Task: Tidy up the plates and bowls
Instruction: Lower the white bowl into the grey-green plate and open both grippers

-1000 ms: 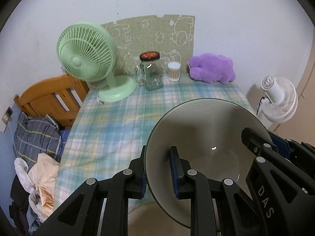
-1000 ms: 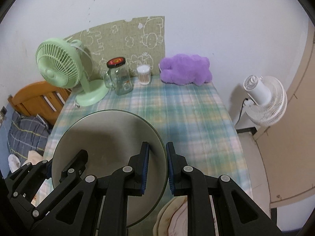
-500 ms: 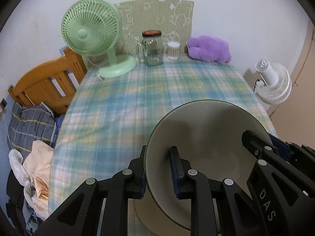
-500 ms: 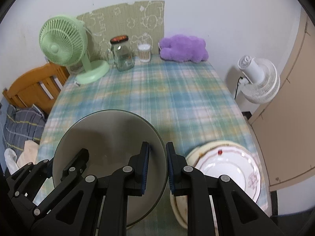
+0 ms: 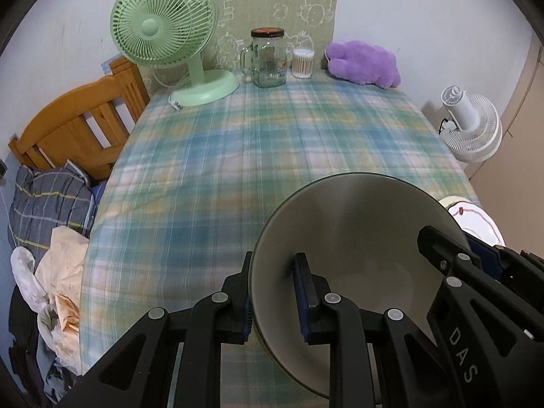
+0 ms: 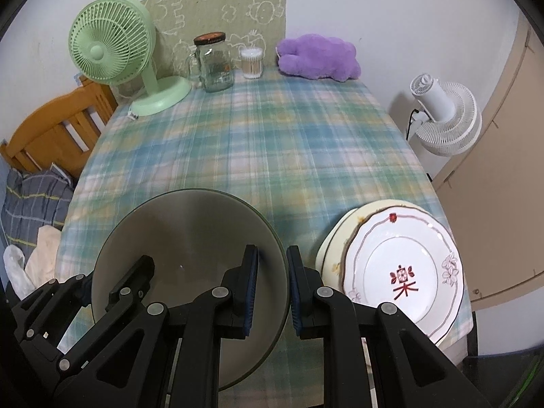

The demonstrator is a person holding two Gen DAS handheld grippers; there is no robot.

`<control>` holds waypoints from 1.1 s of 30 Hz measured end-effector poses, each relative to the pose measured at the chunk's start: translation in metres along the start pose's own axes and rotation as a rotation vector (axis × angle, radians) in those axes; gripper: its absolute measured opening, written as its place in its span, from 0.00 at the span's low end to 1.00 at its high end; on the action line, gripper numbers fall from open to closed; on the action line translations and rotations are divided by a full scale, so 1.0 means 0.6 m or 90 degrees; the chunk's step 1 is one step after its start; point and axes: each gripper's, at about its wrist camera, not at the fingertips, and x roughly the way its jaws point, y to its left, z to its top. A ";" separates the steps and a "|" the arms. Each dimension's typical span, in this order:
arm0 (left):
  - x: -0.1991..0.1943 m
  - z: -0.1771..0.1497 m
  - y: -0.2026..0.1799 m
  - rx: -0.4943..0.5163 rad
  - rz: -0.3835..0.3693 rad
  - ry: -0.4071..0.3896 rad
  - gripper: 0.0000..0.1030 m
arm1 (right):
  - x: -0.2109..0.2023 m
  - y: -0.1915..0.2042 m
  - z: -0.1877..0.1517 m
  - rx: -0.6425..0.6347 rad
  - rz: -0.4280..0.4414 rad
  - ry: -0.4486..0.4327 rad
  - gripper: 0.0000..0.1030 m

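Green fan (image 5: 163,22): at the far left of the desk (image 5: 238,156); it sits higher in both views than a second ago, with more cloth showing in front of it.
Glass jar (image 5: 268,57): just right of the fan, beside the cotton-swab cup (image 5: 302,63); unmoved on the desk.
Left gripper (image 5: 272,301): fingers narrow, clamped on the left rim of the bowl (image 5: 357,238), one inside and one outside, same grip as a second ago.
Bowl: held tilted above the near edge of the desk, between both grippers, unchanged within their hold.
Right gripper (image 6: 272,289): fingers narrow, pinching the bowl's right rim as before.
Plates (image 6: 401,272): a stack at the near right corner, just right of the bowl; only its edge showed a second ago, now it is in full view.
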 end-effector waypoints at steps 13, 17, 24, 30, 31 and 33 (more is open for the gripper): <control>0.025 -0.024 0.018 -0.014 0.000 0.037 0.18 | 0.027 0.026 -0.024 -0.009 -0.004 0.038 0.20; 0.029 -0.019 0.014 -0.004 -0.002 0.038 0.18 | 0.031 0.023 -0.024 -0.004 -0.005 0.032 0.20; 0.029 -0.016 0.000 0.027 0.006 0.033 0.18 | 0.035 0.006 -0.025 0.027 -0.001 0.037 0.20; 0.046 -0.021 0.006 0.023 0.005 0.053 0.18 | 0.047 0.004 -0.029 0.040 0.008 0.049 0.19; 0.046 -0.022 0.007 0.024 0.007 0.051 0.18 | 0.048 0.006 -0.030 0.037 0.005 0.046 0.19; 0.047 -0.023 0.006 0.028 0.008 0.044 0.18 | 0.048 0.011 -0.032 0.028 0.000 0.037 0.19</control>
